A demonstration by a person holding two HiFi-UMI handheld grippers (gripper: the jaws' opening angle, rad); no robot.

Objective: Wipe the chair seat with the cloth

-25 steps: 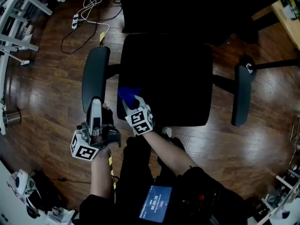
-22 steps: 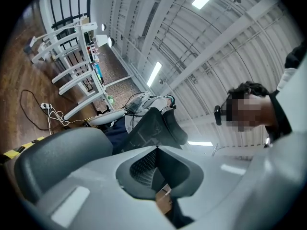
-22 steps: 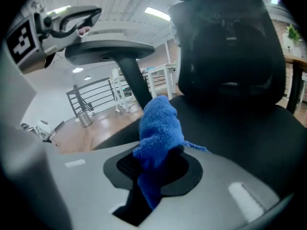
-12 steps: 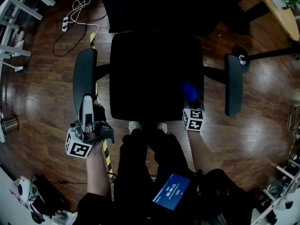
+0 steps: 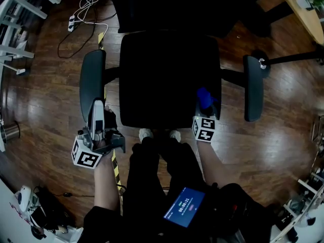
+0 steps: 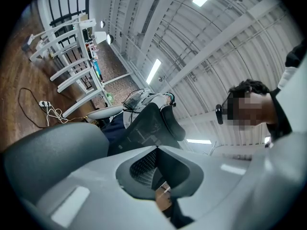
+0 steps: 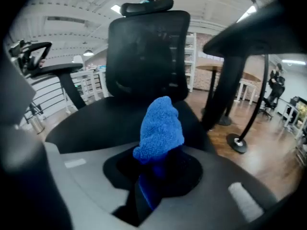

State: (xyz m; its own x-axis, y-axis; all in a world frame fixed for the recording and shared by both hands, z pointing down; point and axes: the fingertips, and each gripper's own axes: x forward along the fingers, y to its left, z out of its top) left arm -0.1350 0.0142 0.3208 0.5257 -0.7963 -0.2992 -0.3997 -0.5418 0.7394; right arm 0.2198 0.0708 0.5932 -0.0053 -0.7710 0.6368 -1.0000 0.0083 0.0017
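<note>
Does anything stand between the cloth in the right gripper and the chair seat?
Nothing visible does. The right gripper holds the blue cloth at the front right corner of the chair seat, whose dark surface looks bare.

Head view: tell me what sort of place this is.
Probably an office or lab workspace: a black mesh-backed office chair, white desk frames on a wood-plank floor, and a power strip with trailing cables.
</note>
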